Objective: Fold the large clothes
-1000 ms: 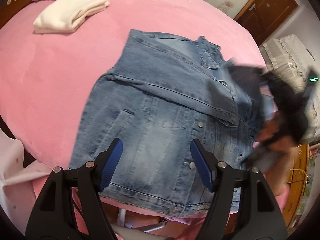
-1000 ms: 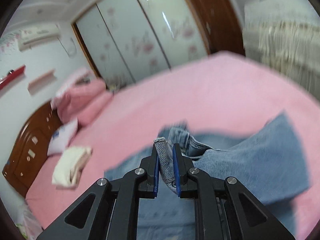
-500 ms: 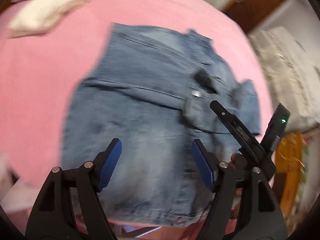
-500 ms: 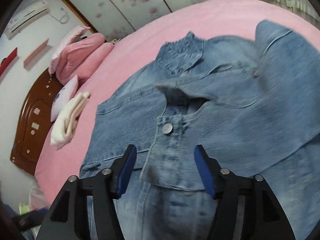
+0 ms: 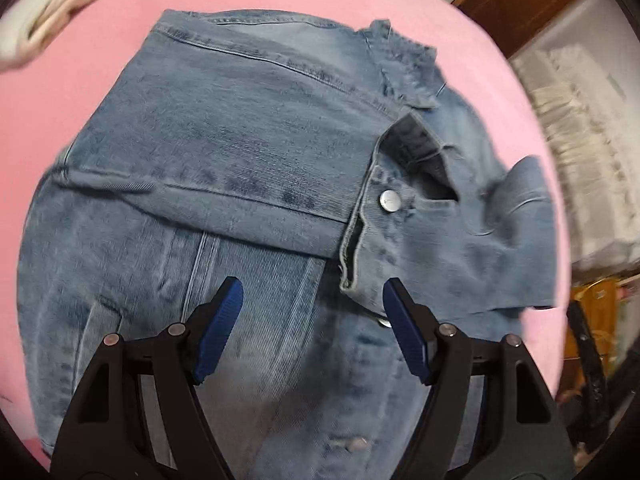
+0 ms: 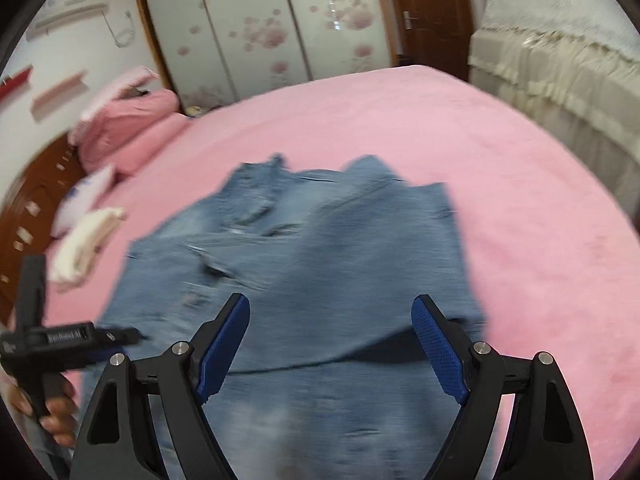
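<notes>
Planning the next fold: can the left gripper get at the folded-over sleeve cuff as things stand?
Probably yes. The left gripper is open, hovering over the denim jacket, and the cuff lies exposed just ahead, with nothing covering it.

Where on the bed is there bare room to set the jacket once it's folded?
Bare pink bed stretches beyond the denim jacket toward the wardrobe doors, and right of the jacket toward the cream-covered furniture. The left is crowded: folded cream garment and pillows.
</notes>
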The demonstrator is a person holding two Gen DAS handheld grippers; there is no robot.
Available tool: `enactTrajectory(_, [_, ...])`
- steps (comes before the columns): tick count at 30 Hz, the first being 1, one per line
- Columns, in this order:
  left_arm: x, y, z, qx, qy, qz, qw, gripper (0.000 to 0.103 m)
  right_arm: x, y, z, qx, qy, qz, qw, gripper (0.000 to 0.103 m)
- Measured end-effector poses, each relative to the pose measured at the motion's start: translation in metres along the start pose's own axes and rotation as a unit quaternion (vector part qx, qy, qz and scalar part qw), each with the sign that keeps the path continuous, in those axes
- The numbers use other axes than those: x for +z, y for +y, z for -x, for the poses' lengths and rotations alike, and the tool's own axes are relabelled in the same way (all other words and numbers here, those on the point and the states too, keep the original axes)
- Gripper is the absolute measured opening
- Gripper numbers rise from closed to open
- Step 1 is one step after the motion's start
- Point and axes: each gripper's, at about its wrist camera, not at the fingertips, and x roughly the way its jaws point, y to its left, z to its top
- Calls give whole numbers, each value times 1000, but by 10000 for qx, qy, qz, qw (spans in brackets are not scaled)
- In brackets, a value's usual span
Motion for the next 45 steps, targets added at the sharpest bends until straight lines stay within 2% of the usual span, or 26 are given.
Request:
enactTrajectory(3, [0,-16,-16,15,149,-111,9998,69,-10,-22,-10,-562,191,246,9979,85])
enactTrajectory(5, [-1,-27,-24,-75,194,-250,9995,62,-21,-38,-18,-811,309,384,9955,85])
enactTrajectory(8, [-1,-45,-28,64,-7,-507,9987,34,-34,-56,-30,-1056,432,600,9917,85])
enactTrajectory(9, [-1,-52,-28,171,-130,-593,9980,19,-38,-60,-35,-1118,433,663,9906,85])
enactTrajectory(10, [1,-60,-25,339,-307,-690,9966,9,-42,-65,-37,-1191,450,717,9893,85])
enactTrajectory(11, [3,-64,-23,372,-370,-772,9956,6,-45,-69,-41,-1272,504,744,9878,85])
enactTrajectory(15, [15,-87,-4,214,-624,-1114,9916,3,-51,-80,-55,-1245,689,784,9867,85])
enactTrajectory(18, [26,-90,20,106,-784,-1176,9899,2,-53,-82,-69,-1277,729,879,9852,85])
enactTrajectory(23, [57,-92,82,95,-1577,-1116,9811,2,-49,-87,-75,-1275,655,885,9857,85])
enactTrajectory(26, [68,-79,111,314,-1951,-950,9757,2,-46,-90,-78,-1432,733,809,9837,85])
enactTrajectory(28, [66,-61,111,567,-2123,-942,9710,2,-44,-88,-80,-1491,776,853,9821,85])
enactTrajectory(30, [63,-43,95,889,-2029,-946,9706,2,-48,-86,-85,-1568,773,958,9799,85])
enactTrajectory(31, [64,-27,75,1096,-1829,-861,9732,2,-48,-84,-84,-1584,804,1007,9789,85])
enactTrajectory(34, [60,4,32,1118,-1035,-611,9864,3,-53,-79,-77,-1610,871,1105,9769,85])
enactTrajectory(35, [57,11,22,1134,-875,-520,9883,3,-54,-78,-73,-1525,854,1096,9785,85])
enactTrajectory(36, [52,17,13,1445,-840,-488,9847,3,-55,-76,-67,-1404,818,1087,9807,85])
enactTrajectory(38, [41,16,11,2027,-1104,-779,9699,3,-52,-67,-49,-1151,707,1102,9847,85])
enactTrajectory(40, [33,7,18,2296,-1342,-1104,9577,3,-43,-57,-35,-795,558,1109,9891,85])
enactTrajectory(41, [30,-1,25,2308,-1426,-1257,9543,3,-39,-53,-30,-632,496,1075,9910,85])
enactTrajectory(42, [24,-12,32,2174,-1490,-1428,9540,3,-34,-49,-25,-379,425,967,9937,85])
enactTrajectory(44, [18,-37,48,1367,-1458,-1808,9630,10,-22,-40,-23,581,414,403,9966,84])
enactTrajectory(45, [16,-45,52,1062,-1352,-1899,9666,23,-18,-36,-27,1087,527,86,9926,82])
